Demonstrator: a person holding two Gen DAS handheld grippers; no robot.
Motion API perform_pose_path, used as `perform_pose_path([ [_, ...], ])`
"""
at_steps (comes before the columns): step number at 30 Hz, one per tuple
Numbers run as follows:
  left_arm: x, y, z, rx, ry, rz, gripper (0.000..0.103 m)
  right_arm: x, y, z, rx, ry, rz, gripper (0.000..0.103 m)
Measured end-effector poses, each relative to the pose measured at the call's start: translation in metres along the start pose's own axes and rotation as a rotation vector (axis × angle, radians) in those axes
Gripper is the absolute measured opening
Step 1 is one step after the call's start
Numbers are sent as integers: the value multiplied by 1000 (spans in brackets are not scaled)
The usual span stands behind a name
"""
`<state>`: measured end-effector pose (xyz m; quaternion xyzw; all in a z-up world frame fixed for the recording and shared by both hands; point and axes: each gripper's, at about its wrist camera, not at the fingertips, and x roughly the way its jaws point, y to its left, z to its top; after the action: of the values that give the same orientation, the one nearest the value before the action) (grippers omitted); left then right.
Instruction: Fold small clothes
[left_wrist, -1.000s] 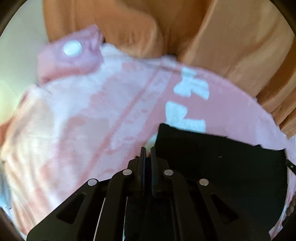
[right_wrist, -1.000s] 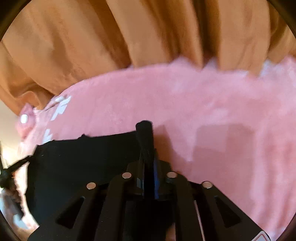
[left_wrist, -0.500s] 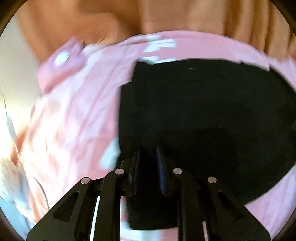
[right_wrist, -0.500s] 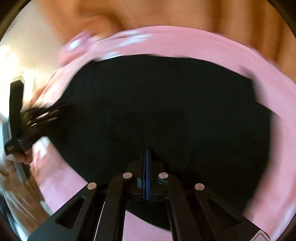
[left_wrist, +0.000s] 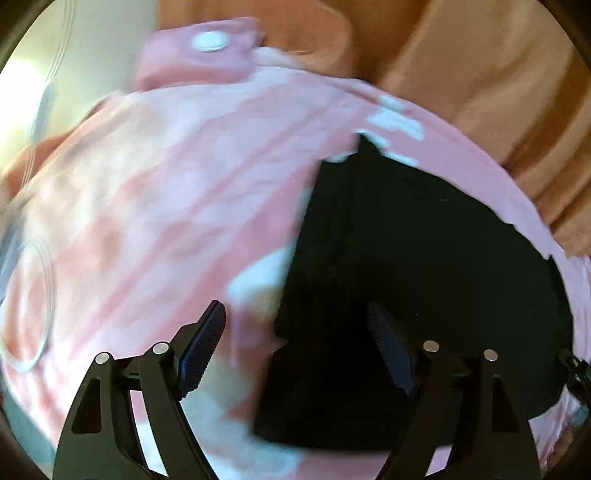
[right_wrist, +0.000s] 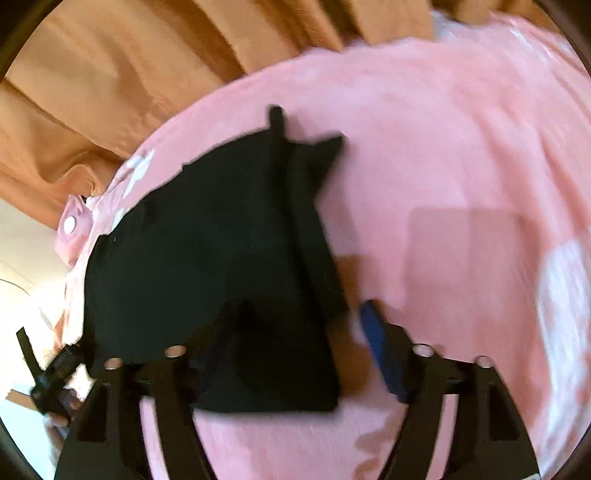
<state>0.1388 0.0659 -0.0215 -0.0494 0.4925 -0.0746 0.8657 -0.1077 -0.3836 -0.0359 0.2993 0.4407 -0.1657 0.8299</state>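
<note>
A small black garment (left_wrist: 424, 280) lies flat on a pink and white patterned sheet (left_wrist: 166, 206). My left gripper (left_wrist: 295, 328) is open just above its left edge, holding nothing. In the right wrist view the same black garment (right_wrist: 221, 266) lies folded on the pink sheet (right_wrist: 461, 166). My right gripper (right_wrist: 295, 332) is open over its near right edge, holding nothing. The left gripper (right_wrist: 48, 373) shows small at the far left of that view.
Orange curtains (left_wrist: 480, 74) hang close behind the surface and also show in the right wrist view (right_wrist: 110, 92). A pink pad with a white button (left_wrist: 210, 40) sits at the sheet's far left corner.
Both grippers were shut on the black garment while laying it over the sheet. Now both have opened and let go, and the garment rests flat.
</note>
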Motion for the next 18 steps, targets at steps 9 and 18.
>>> perform_pose_path([
  [9,-27,-36,27,55,-69,-164,12,-50,33,40,-46,-158,162,9],
  [18,16,-60,-8,165,71,-108,14,-11,-47,2,73,20,15,11],
])
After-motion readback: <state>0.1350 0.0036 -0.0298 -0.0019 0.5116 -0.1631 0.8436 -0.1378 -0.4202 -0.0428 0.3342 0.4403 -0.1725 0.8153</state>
